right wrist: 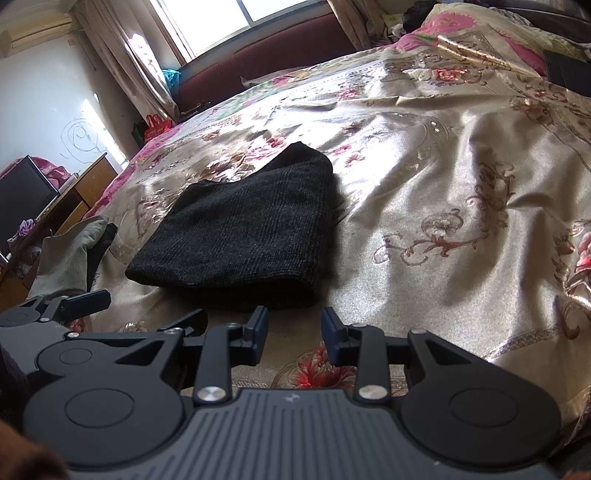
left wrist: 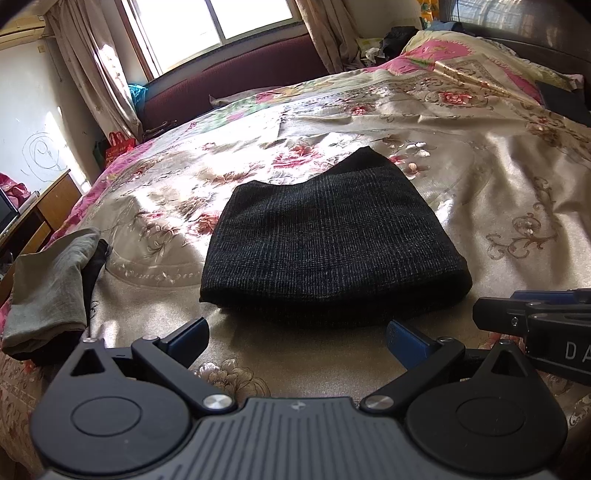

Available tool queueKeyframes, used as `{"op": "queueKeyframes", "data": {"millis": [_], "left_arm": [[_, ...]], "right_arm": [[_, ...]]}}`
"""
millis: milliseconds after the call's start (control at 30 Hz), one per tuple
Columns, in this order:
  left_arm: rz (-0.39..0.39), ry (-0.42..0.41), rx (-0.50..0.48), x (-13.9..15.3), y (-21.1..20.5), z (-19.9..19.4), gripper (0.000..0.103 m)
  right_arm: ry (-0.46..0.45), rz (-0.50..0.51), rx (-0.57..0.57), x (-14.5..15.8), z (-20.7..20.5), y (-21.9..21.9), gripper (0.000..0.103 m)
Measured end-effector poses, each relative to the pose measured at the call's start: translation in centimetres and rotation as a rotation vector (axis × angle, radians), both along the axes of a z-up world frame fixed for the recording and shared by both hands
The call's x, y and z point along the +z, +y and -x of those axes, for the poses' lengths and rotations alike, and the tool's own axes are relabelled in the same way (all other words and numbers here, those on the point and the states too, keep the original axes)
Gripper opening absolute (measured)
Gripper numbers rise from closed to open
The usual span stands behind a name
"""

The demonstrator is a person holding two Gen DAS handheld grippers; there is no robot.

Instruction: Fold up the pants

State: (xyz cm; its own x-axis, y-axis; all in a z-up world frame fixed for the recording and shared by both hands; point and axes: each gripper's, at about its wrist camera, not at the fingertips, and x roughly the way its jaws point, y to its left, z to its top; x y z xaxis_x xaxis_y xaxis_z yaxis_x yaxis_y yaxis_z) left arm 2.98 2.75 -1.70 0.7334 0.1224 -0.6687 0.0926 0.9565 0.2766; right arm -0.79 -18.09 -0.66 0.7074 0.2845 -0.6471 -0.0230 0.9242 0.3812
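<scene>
Sunlit bedroom, bed [left wrist: 480,229] spread with a shiny floral satin cover in cream, gold and pink. One pair of dark checked pants [left wrist: 328,243], folded into a compact thick rectangle, lying flat in the middle of the bed, fold edge nearest the cameras. Two hand-held grippers, both low over the cover at the near edge of the pants, neither touching the cloth as far as can be seen. Left hand-held gripper [left wrist: 297,338] spread wide, blue-padded fingertips well apart, nothing between them, bare cover in the gap and the near fold of the pants just beyond. Right hand-held gripper [right wrist: 294,328] at a narrower gap, pads apart but closer together, nothing held, a red flower of the cover showing between them; pants [right wrist: 243,236] just ahead and to its left. Each hand-held gripper showing in the other's view, side by side and close, the left one at the lower left of the right wrist view. One grey garment [left wrist: 48,291] with a dark piece beside it, crumpled at the left edge of the bed, apart from the pants. One window [left wrist: 207,26] behind with curtains at both sides, a maroon headboard [left wrist: 236,81] beneath it, one wooden desk [left wrist: 44,214] at the far left.
</scene>
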Motion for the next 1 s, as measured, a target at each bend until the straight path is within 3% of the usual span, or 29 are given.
{"op": "queueKeyframes", "data": {"millis": [1000], "left_arm": [[0.009,0.0,0.023,0.44,0.13,0.25,0.103]], "right_arm": [[-0.022,0.007,0.011,0.48,0.23,0.04,0.034]]}}
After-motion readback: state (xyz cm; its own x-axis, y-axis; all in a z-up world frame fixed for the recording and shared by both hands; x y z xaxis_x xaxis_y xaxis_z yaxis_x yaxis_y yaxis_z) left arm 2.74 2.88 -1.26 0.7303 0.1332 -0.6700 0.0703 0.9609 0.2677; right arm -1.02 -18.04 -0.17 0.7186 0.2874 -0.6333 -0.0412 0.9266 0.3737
